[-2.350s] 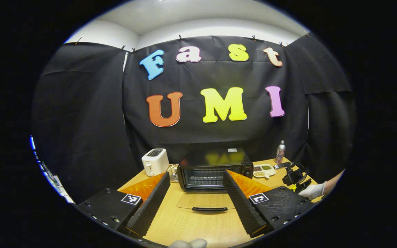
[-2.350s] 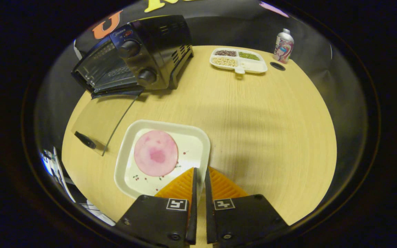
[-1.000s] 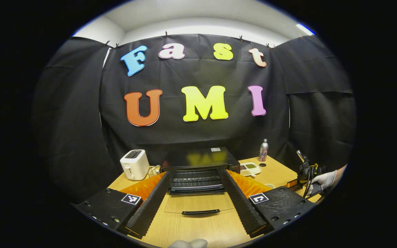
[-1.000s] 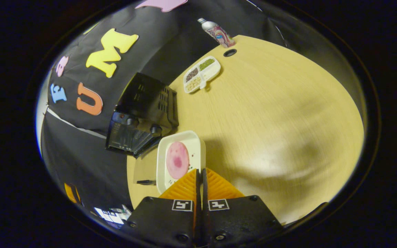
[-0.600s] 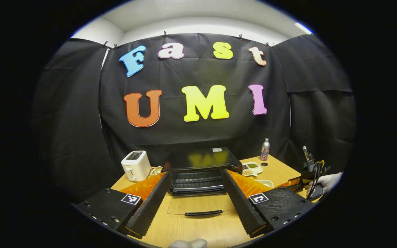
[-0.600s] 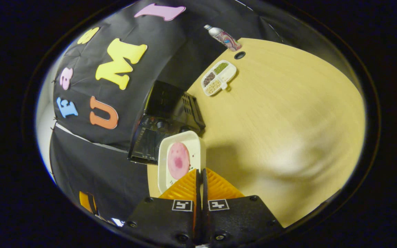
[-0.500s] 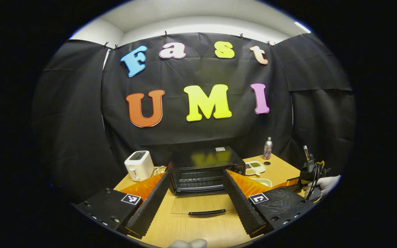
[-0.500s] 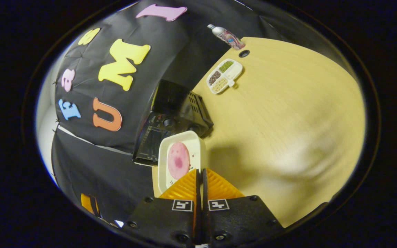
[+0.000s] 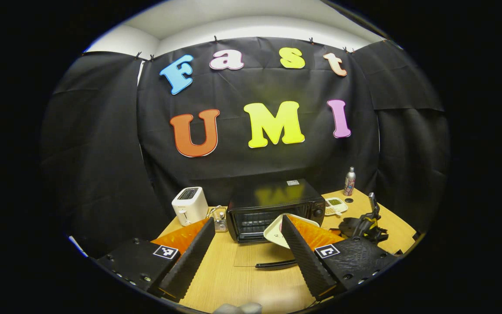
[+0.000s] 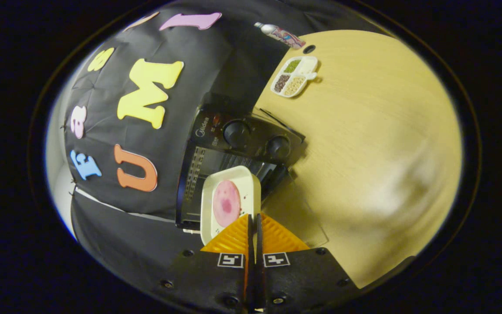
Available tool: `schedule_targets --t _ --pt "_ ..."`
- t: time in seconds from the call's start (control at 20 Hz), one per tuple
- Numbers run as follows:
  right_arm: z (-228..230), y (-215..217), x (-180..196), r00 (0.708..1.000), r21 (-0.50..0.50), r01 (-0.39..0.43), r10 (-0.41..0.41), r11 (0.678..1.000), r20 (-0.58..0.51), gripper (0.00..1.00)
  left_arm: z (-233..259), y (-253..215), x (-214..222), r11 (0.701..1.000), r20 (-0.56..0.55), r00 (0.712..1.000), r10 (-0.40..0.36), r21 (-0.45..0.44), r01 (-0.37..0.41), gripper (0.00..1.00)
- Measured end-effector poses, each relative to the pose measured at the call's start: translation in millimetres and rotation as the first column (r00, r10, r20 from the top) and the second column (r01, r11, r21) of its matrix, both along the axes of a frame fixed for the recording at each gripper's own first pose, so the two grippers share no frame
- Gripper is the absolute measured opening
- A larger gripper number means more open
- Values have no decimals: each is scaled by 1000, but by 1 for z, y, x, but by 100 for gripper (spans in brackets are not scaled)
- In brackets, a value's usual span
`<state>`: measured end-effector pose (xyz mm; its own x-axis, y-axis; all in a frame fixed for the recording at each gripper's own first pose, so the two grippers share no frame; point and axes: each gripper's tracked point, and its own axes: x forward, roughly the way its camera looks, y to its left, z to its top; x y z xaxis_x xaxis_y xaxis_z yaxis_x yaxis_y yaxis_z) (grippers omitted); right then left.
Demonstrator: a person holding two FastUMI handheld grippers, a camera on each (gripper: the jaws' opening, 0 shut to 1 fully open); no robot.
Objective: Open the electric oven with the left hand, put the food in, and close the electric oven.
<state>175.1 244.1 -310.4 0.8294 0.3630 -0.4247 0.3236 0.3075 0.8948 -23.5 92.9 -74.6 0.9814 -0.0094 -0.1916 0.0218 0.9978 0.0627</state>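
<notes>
Your right claw [image 10: 253,226] pinches the white plate [image 10: 230,203] by its rim before the open electric oven [image 10: 233,148]; stiff, probably light, slice may slide. Left claw [image 9: 244,248] is spread.

Left gripper [image 9: 246,226]: fingers spread wide apart, nothing between them, held above the near edge of the table [image 9: 242,283].

Oven [image 9: 276,209]: black, at mid-table, facing the camera. Its glass door [image 9: 257,255] lies open and flat on the table, handle [image 9: 276,264] nearest the camera.

Plate [image 9: 275,231]: white, tilted, held off the table in front of the oven's opening and above the door; the left gripper's right finger hides part of it.

Right gripper [image 9: 360,224]: dark, right of the oven, behind the plate; its finger state cannot be told.

Toaster [image 9: 189,205]: white, left of the oven. Tray [image 9: 334,204]: divided, right of the oven. Bottle [image 9: 349,180]: upright, at the far right corner.
</notes>
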Motion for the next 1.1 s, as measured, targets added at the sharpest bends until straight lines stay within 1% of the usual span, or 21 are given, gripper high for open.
schedule_targets --t 0.05,0.1,0.25,0.3,0.35,0.4,0.45,0.5,0.65,0.7,0.75,0.8,0.85,0.95,1.0,1.05,1.1 --pt "1 6 7 1000 8 16 -16 1000 3 4 0 3 1 1000 4 1000 4 7 -4 98" --pt "-1 11 16 1000 5 30 -30 1000 5 0 -3 6 2 1000 1 1000 7 12 -7 98" --pt "-7 24 43 998 -1 55 -55 998 -7 0 -13 14 7 1000 -16 1000 17 12 -17 98" --pt "-7 31 55 998 9 58 -58 998 -10 4 -17 17 11 1000 -24 999 24 11 -24 98" --pt "-7 34 65 998 15 60 -60 998 -10 0 -21 21 13 999 -31 999 30 12 -30 98" --pt "-8 36 76 998 8 61 -61 998 -6 4 -25 25 16 999 -36 999 38 15 -37 98" --pt "-10 38 85 998 -4 57 -57 998 0 0 -28 29 19 999 -43 998 46 17 -46 98" --pt "-12 39 93 999 -25 50 -50 998 1 4 -30 31 21 999 -49 997 53 15 -52 98" --pt "-15 39 118 996 -29 87 -86 996 29 4 -35 43 31 997 -61 995 80 12 -79 98" --pt "-18 38 124 995 -31 94 -94 995 29 4 -37 47 33 996 -65 994 90 6 -90 98" --pt "-19 38 126 995 -34 101 -100 994 27 0 -38 49 35 995 -66 993 96 -3 -96 98" --pt "-22 36 128 994 -50 104 -102 993 27 4 -40 50 35 994 -70 992 104 -6 -105 98" --pt "-24 32 130 994 -70 111 -110 991 23 0 -41 52 35 994 -73 991 111 -4 -111 98" --pt "-22 24 128 990 -107 141 -138 984 34 0 -42 55 37 993 -75 990 120 -2 -120 98" --pt "-18 21 129 988 -107 150 -144 983 57 0 -41 55 38 992 -75 990 123 -2 -124 98" --pt "-11 21 131 986 -85 152 -144 985 89 7 -41 55 38 992 -73 990 124 -2 -125 98" --pt "-9 18 133 986 -78 143 -135 987 99 4 -41 53 39 992 -71 990 122 -4 -123 98"
